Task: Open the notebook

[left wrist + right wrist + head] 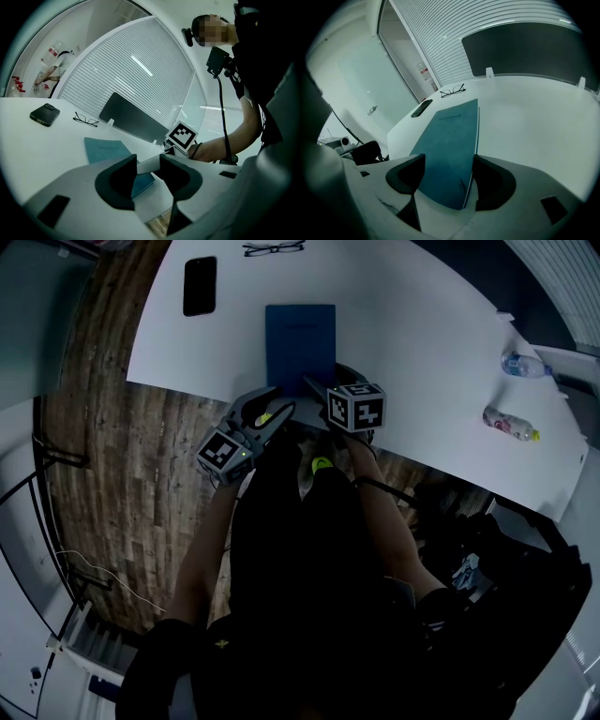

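Notebook, teal rectangular, closed; near end between wide jaws of right gripper.
Seen in right gripper view only; left gripper wide, empty.

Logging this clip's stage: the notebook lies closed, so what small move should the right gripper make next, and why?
Probably ease the right gripper forward and pinch the cover's edge: its open jaws frame the near end of the closed blue notebook without gripping it.

notebook: teal-blue | table: white | phone: black | floor: brown wood grain | marker cube: black-white squares
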A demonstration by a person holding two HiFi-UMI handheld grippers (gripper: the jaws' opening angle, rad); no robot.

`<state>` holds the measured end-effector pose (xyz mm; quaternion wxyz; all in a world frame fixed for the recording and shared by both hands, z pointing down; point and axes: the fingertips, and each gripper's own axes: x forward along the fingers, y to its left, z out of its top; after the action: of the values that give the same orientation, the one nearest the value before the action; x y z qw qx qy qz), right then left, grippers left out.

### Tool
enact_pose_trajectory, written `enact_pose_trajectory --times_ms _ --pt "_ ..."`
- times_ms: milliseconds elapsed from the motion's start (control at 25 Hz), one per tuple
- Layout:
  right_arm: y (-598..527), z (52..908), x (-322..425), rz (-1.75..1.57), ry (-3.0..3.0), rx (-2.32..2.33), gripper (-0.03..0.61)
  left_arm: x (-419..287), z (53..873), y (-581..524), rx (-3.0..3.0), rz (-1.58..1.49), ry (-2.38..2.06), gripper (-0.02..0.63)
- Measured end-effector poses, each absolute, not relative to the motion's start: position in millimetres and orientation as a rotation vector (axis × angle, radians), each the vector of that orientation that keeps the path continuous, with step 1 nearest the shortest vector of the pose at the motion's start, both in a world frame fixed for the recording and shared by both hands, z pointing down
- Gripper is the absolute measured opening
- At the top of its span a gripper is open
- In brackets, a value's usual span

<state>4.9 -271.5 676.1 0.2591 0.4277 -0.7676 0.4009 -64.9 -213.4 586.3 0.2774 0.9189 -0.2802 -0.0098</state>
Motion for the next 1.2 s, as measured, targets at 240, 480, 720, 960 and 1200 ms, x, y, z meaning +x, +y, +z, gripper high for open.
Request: enact_pose_trajectory --times_ms 240,480,720,960,1200 --pt "-275 680 15 1.039 -2.033 1.197 0.232 -69 584 -210 2.47 -0.003 -0.754 0.138" --pt "-276 681 23 1.063 -2.02 1.195 0.142 -71 588 -209 2.463 -0.018 -0.752 0.138" --pt "-279 680 28 1.08 -2.029 1.207 0.099 -72 585 -211 2.462 0.012 -0.757 0.138" --pt "-280 676 29 1.127 -2.051 1.211 0.058 -69 583 -213 2.464 0.004 -0.759 0.138" --pt "-281 665 27 1.132 -2.093 1.206 0.048 -69 577 -214 2.478 -0.007 -0.771 0.138"
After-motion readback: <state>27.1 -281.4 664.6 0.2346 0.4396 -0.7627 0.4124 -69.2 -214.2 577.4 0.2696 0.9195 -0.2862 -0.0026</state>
